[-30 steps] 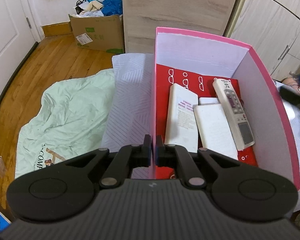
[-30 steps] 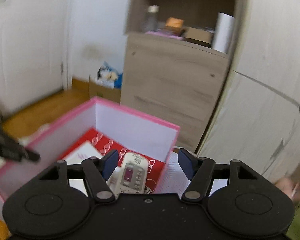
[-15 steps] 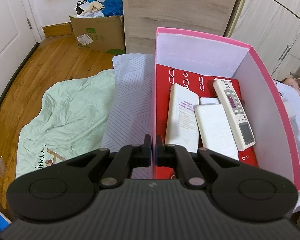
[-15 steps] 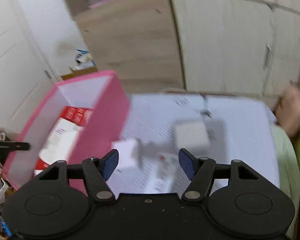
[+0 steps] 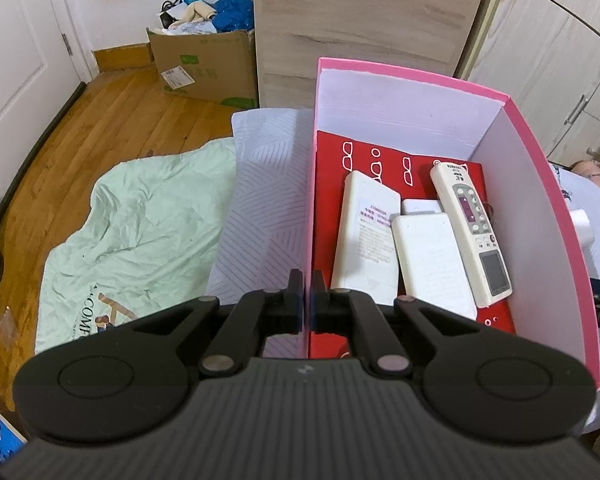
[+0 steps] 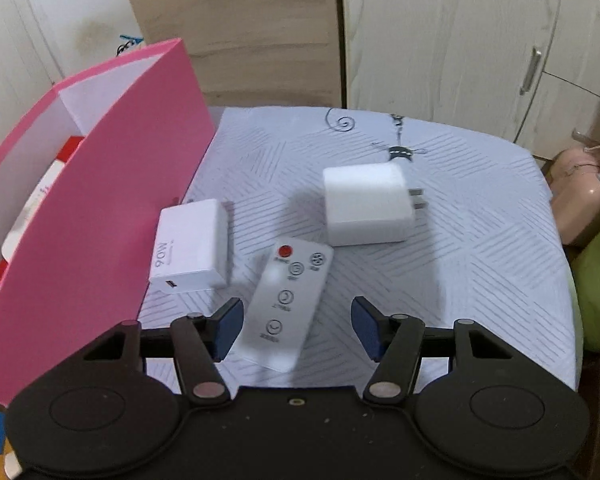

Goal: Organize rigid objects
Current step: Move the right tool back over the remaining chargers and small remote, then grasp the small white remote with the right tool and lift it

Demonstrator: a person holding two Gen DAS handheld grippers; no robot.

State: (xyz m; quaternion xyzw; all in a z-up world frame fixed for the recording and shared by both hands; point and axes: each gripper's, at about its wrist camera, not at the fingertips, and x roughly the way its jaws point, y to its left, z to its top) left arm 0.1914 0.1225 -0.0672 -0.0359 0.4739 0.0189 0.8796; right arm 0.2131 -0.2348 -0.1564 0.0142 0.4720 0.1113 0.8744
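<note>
My left gripper point(image 5: 307, 300) is shut on the left wall of the pink box point(image 5: 314, 184). Inside the box lie a white remote point(image 5: 470, 232) and two white power banks point(image 5: 366, 236). My right gripper point(image 6: 296, 324) is open and empty, hovering over a small white remote with a red button point(image 6: 286, 304) on the striped cloth. A white 90W charger point(image 6: 192, 246) lies against the pink box's outer wall point(image 6: 100, 216). A second white charger with prongs point(image 6: 366, 204) lies farther back.
The white striped cloth point(image 6: 460, 260) covers a small table ending at the right. A cardboard box point(image 5: 204, 64) and a green sheet point(image 5: 140, 220) lie on the wood floor. A wooden cabinet point(image 5: 360, 16) and white cupboards point(image 6: 480, 40) stand behind.
My right gripper has swung from over the box interior to the right and down, over the small remote on the cloth. My left gripper has held still on the box wall.
</note>
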